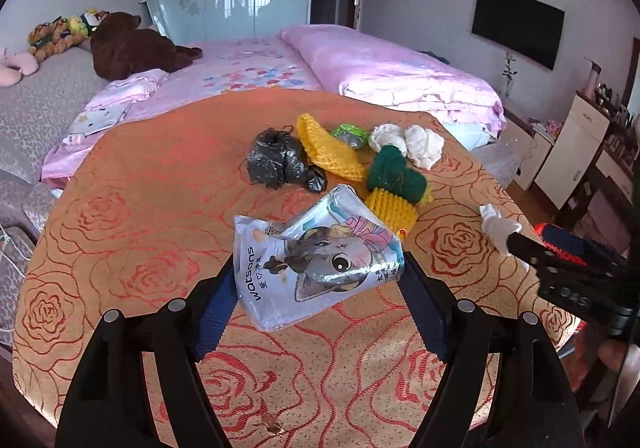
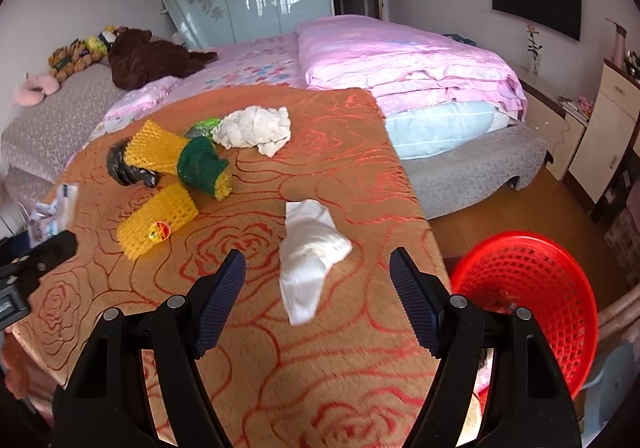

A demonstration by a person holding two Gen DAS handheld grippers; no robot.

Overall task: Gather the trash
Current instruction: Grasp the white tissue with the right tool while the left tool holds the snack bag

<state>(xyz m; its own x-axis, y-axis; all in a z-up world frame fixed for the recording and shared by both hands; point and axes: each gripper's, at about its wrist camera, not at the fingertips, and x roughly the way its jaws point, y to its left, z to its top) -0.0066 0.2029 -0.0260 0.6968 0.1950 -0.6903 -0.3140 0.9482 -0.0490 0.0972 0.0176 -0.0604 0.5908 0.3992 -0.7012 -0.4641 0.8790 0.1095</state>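
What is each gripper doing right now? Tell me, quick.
Left gripper: closed on the Watsons packet, held between its pads.
Right gripper: open, holding nothing; the white tissue lies untouched between its jaws.

"watsons" on the wipes packet (image 1: pixel 316 256)

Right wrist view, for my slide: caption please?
Open right gripper above white tissue on rose-patterned tablecloth, red basket beside.

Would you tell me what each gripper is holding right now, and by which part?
The left gripper holds the crinkled white cartoon-cat plastic pouch by its two side edges. The right gripper holds nothing; the white folded tissue lies loose between its open jaws.
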